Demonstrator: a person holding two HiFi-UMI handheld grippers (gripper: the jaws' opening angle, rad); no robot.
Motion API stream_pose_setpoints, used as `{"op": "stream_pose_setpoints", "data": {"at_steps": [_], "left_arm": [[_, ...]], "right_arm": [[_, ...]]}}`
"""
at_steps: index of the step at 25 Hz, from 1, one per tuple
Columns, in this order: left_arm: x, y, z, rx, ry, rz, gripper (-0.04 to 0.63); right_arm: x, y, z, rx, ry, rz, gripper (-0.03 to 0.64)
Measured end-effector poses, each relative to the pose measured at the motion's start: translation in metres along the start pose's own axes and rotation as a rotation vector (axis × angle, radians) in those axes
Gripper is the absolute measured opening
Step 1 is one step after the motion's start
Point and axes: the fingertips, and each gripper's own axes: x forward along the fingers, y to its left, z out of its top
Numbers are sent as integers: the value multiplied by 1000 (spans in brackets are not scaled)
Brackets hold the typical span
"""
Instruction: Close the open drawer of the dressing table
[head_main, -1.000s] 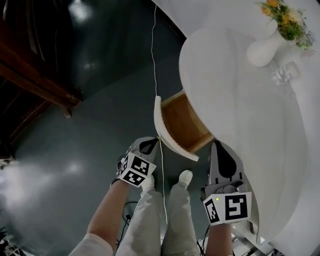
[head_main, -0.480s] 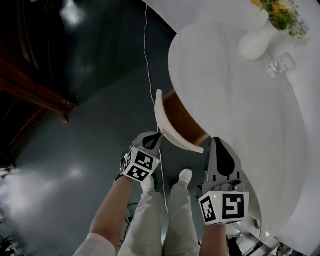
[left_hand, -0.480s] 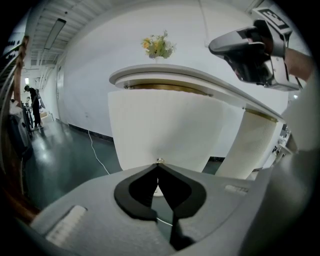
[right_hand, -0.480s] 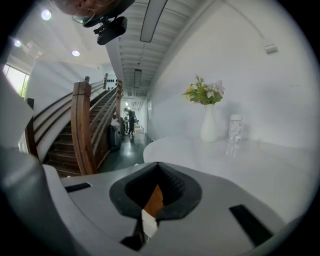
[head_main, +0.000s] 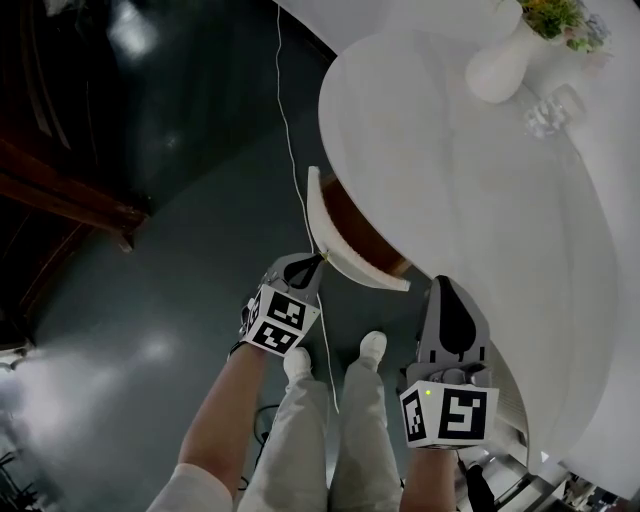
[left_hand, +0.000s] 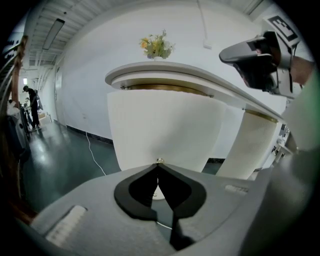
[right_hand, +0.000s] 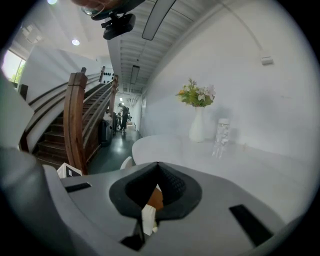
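We see the drawer (head_main: 355, 228) of the white dressing table (head_main: 450, 200) standing partly open under the tabletop's rounded left edge. A strip of its brown wooden inside shows between the tabletop and the curved white drawer front (head_main: 326, 238).

Our left gripper (head_main: 312, 263) has its jaws pressed together with nothing between them. Their tips meet right at the small metal knob (left_hand: 159, 160) low on the middle of the drawer front. We cannot tell whether the tips touch the knob or sit just beside it.

Our right gripper (head_main: 441, 284) is likewise clenched on nothing. It is held near the drawer's right end, beside the tabletop's near edge. Through the slit below its jaws, its own view shows a bit of brown wood and a white edge.

Toward the tabletop's far right corner stands a white vase (head_main: 497, 62) of yellow and pale flowers (head_main: 555, 15), with a clear glass piece (head_main: 545, 113) just beside it. A thin white cable (head_main: 288, 140) shows against the dark, glossy floor (head_main: 180, 200), left of the tabletop. A wooden staircase (right_hand: 75, 120) rises at the left of the right gripper view. Our legs and a white shoe (head_main: 372, 347) show below the grippers in the head view.
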Motion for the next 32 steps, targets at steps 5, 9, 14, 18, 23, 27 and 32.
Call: {"op": "stream_pose_setpoints", "data": {"at_steps": [5, 9, 14, 18, 23, 27, 32], "left_arm": [[9, -2, 7, -5, -10, 7, 17], [20, -3, 14, -21, -20, 14, 17], [29, -3, 31, -20, -31, 18, 17], [37, -7, 44, -17, -41, 10, 17], [49, -8, 54, -3, -58, -4, 17], [68, -18, 45, 66, 37, -46, 17], [84, -41, 44, 118, 11, -64, 17]], "right_arm": [[-8, -13, -8, 3, 17, -48, -5], [-12, -24, -13, 22, 27, -67, -5], [-14, -32, -6, 30, 29, -90, -5], [-16, -41, -3, 45, 35, -118, -5], [-19, -44, -7, 63, 47, -151, -5], [-22, -51, -11, 68, 55, -173, -5], [-27, -59, -5, 60, 37, -164, -5]]}}
